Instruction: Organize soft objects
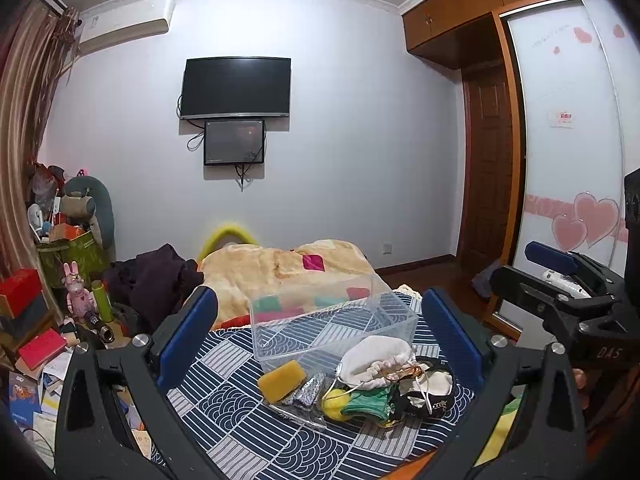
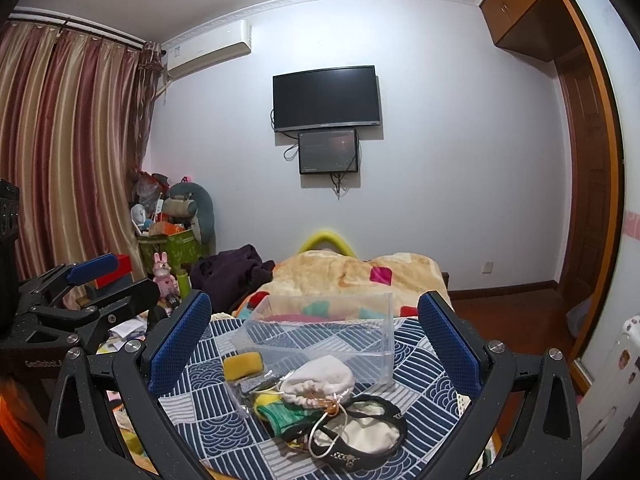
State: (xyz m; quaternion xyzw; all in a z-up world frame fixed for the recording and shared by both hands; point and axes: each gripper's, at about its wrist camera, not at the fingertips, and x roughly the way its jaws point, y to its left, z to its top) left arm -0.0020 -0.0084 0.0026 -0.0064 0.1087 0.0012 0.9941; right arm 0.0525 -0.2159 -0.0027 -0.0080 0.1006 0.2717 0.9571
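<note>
A clear plastic box (image 1: 332, 320) (image 2: 320, 336) stands empty on a blue-and-white patterned cloth (image 1: 240, 412) (image 2: 224, 428). In front of it lie a yellow sponge (image 1: 280, 380) (image 2: 242, 364), a silver scouring pad (image 1: 306, 394) in a clear bag, a white drawstring pouch (image 1: 378, 358) (image 2: 320, 380), a green cloth (image 1: 366, 404) (image 2: 288, 416) and a black-and-cream cap (image 1: 428, 396) (image 2: 360, 436). My left gripper (image 1: 320, 328) is open and empty above the pile. My right gripper (image 2: 316, 328) is open and empty, also seen in the left wrist view (image 1: 560, 280).
A bed with an orange blanket (image 1: 288, 268) (image 2: 352, 276) lies behind the box. A dark garment (image 1: 156, 280) sits at its left. Cluttered boxes, books and toys (image 1: 60, 280) fill the left side. A wardrobe (image 1: 568, 140) and door stand right.
</note>
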